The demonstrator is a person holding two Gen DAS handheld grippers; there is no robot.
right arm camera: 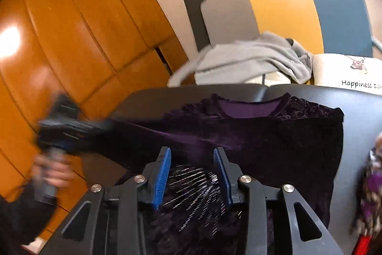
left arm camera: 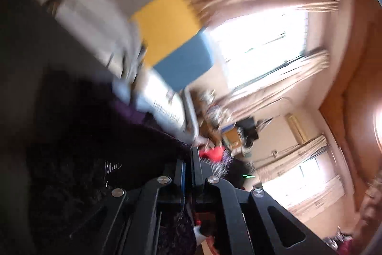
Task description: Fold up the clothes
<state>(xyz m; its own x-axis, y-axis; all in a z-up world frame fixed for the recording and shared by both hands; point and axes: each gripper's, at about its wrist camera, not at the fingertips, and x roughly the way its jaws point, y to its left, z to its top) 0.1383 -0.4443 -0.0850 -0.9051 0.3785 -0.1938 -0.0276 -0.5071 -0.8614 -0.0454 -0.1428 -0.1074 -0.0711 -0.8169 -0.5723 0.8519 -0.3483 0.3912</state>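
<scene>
A dark purple velvet top [right arm camera: 262,135] lies on a black table [right arm camera: 358,111], neckline at the far side, its right side folded in. My right gripper [right arm camera: 192,159] is open and empty, hovering over the top's lower middle. My left gripper [right arm camera: 59,126] is at the table's left edge, blurred, holding the left sleeve out sideways. In the left wrist view the left gripper [left arm camera: 188,159] is shut, with the dark fabric [left arm camera: 95,147] bunched against its fingers.
A grey garment [right arm camera: 250,59] is piled behind the table beside a white cushion [right arm camera: 346,73]. A patterned garment [right arm camera: 370,183] lies at the right edge. An orange wooden floor [right arm camera: 71,40] is on the left. Windows and curtains [left arm camera: 262,47] fill the left wrist view.
</scene>
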